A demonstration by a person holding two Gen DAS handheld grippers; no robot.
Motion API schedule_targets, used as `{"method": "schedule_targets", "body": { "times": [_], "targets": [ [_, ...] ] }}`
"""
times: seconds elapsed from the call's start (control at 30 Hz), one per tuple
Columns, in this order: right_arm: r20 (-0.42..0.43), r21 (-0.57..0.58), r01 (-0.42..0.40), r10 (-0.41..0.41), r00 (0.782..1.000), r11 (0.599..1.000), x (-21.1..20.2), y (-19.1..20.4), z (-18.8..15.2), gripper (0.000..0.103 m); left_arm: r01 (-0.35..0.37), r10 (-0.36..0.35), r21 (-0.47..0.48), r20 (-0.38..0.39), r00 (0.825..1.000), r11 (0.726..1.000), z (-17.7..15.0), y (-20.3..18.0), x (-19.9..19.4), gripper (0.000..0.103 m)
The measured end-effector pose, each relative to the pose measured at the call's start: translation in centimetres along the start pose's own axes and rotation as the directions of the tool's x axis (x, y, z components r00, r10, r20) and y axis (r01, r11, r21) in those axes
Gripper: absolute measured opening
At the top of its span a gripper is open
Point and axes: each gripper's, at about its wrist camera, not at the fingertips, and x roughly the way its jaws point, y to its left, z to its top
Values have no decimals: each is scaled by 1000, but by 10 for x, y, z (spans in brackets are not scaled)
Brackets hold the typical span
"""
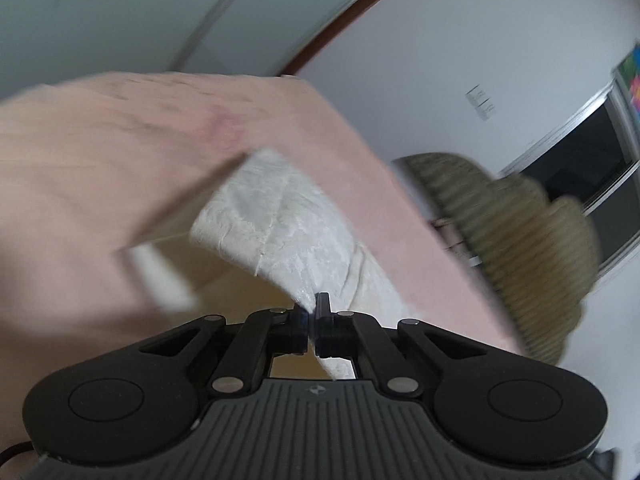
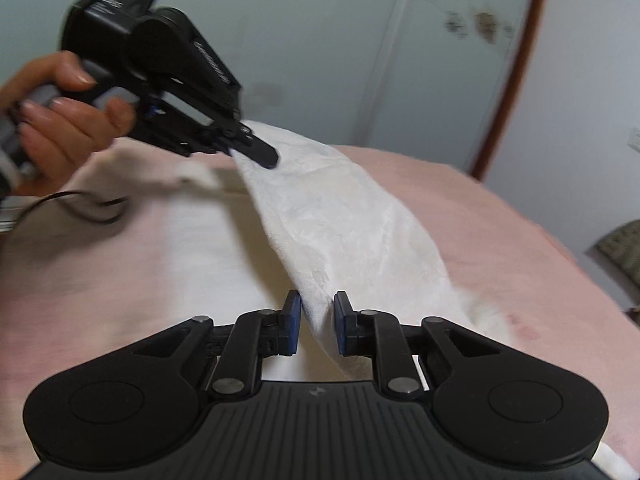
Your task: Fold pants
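Observation:
The white textured pants (image 2: pixel 352 220) lie partly on a pink bed (image 2: pixel 120 264), with one section lifted off it. My left gripper (image 1: pixel 312 310) is shut on a corner of the pants (image 1: pixel 280 216) and holds it up in the air. It also shows in the right wrist view (image 2: pixel 264 154), pinching the raised cloth at upper left. My right gripper (image 2: pixel 316 312) has its jaws a small way apart with a fold of the pants between them. The blue pads (image 2: pixel 294 316) do not clearly press the cloth.
A person's hand (image 2: pixel 60 120) holds the left gripper, and a black cable (image 2: pixel 92 208) trails on the bed. A woven olive chair (image 1: pixel 512 240) stands beside the bed at right. A pale wall and a brown door frame (image 2: pixel 512 80) are behind.

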Motion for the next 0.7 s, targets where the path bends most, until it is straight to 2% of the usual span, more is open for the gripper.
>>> {"method": "schedule_targets", "body": {
  "times": [0.13, 0.23, 0.27, 0.3, 0.33, 0.4, 0.43, 0.5, 0.57, 0.6, 0.63, 0.7],
  "targets": [
    [-19, 22, -70, 70, 997, 997, 0, 22, -8, 16, -123, 122, 85, 14, 992, 989, -10, 5, 8, 3],
    [-44, 74, -67, 70, 997, 995, 14, 23, -8, 16, -189, 184, 178, 43, 982, 966, -19, 3, 20, 11],
    [-49, 96, -69, 74, 996, 993, 17, 21, -10, 17, -209, 200, 206, 63, 978, 956, -22, -2, 18, 19],
    [-38, 131, -71, 76, 996, 989, 17, 18, -11, 17, -232, 219, 237, 82, 972, 943, -24, -8, 18, 19],
    [-33, 158, -71, 77, 996, 985, 15, 16, -12, 17, -251, 234, 261, 93, 968, 932, -25, -12, 16, 21],
    [-19, 182, -70, 74, 997, 981, 3, 13, -13, 17, -290, 270, 276, 109, 957, 916, -29, -15, 8, 31],
    [-1, 186, -65, 66, 998, 980, -8, 11, -15, 18, -308, 283, 278, 129, 951, 910, -29, -17, 2, 31],
    [41, 229, -27, 18, 999, 973, -34, 1, -20, 18, -369, 322, 300, 195, 926, 880, -32, -23, -12, 34],
    [59, 296, 53, -74, 995, 954, -60, -13, -31, 18, -448, 363, 337, 286, 886, 828, -34, -38, -21, 37],
    [46, 342, 103, -126, 991, 934, -70, -26, -41, 18, -458, 355, 369, 313, 881, 809, -37, -47, -22, 40],
    [11, 388, 143, -160, 987, 910, -76, -37, -51, 18, -445, 333, 411, 318, 888, 795, -40, -58, -21, 43],
    [-95, 476, 196, -171, 981, 857, -81, -59, -79, 18, -370, 258, 504, 280, 925, 780, -51, -79, -15, 53]
  ]
}}
